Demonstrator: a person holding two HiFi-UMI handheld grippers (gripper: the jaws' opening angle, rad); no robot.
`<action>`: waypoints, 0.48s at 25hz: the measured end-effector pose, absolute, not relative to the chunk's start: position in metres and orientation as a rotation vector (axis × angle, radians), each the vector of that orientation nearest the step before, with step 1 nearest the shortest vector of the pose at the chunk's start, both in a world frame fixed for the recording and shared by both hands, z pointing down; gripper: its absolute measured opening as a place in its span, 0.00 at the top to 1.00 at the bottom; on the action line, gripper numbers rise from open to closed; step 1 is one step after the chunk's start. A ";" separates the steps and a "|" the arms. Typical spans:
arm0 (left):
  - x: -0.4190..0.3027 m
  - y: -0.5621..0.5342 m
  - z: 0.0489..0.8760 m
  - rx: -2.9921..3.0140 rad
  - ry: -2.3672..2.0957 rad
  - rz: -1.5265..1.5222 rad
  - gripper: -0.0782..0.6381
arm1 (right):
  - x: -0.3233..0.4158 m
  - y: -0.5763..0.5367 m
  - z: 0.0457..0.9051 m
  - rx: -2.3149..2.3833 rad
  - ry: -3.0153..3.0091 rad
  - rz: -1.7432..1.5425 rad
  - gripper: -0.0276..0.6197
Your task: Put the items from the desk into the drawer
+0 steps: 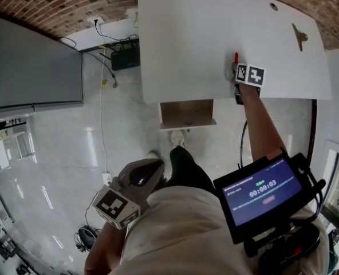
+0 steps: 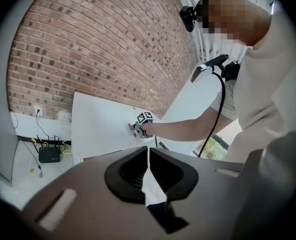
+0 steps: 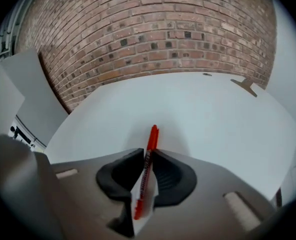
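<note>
My right gripper (image 1: 237, 69) rests over the white desk (image 1: 186, 39) and is shut on a red pen (image 1: 236, 57). In the right gripper view the red pen (image 3: 149, 153) stands pinched between the jaws of the right gripper (image 3: 148, 156), its tip poking out over the desk. A small grey-brown item (image 1: 299, 36) lies at the desk's far right, also seen as the item (image 3: 245, 85). Below the desk's front edge an open drawer (image 1: 186, 114) shows a bare brown inside. My left gripper (image 1: 149, 172) hangs low by my body, shut and holding nothing; the left gripper (image 2: 148, 152) points toward the desk.
A brick wall (image 3: 153, 34) runs behind the desk. A black router (image 1: 125, 55) and cables lie on the floor left of the desk. A grey panel (image 1: 32, 67) stands at the left. A small screen (image 1: 265, 191) sits on my chest, and my shoe (image 1: 178, 137) is below the drawer.
</note>
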State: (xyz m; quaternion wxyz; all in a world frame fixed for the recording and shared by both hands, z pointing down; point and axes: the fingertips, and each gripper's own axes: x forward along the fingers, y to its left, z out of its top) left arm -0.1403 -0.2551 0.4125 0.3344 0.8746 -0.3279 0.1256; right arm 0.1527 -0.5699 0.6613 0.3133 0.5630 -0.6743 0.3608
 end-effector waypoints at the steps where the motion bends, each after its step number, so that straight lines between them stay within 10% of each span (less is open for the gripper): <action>1: -0.141 -0.255 0.412 2.284 -0.854 0.326 0.87 | 0.154 -0.570 0.662 1.500 -1.769 0.972 0.88; 12: -0.153 -0.243 0.413 2.322 -0.805 0.321 0.87 | 0.144 -0.537 0.640 1.595 -1.854 1.077 0.89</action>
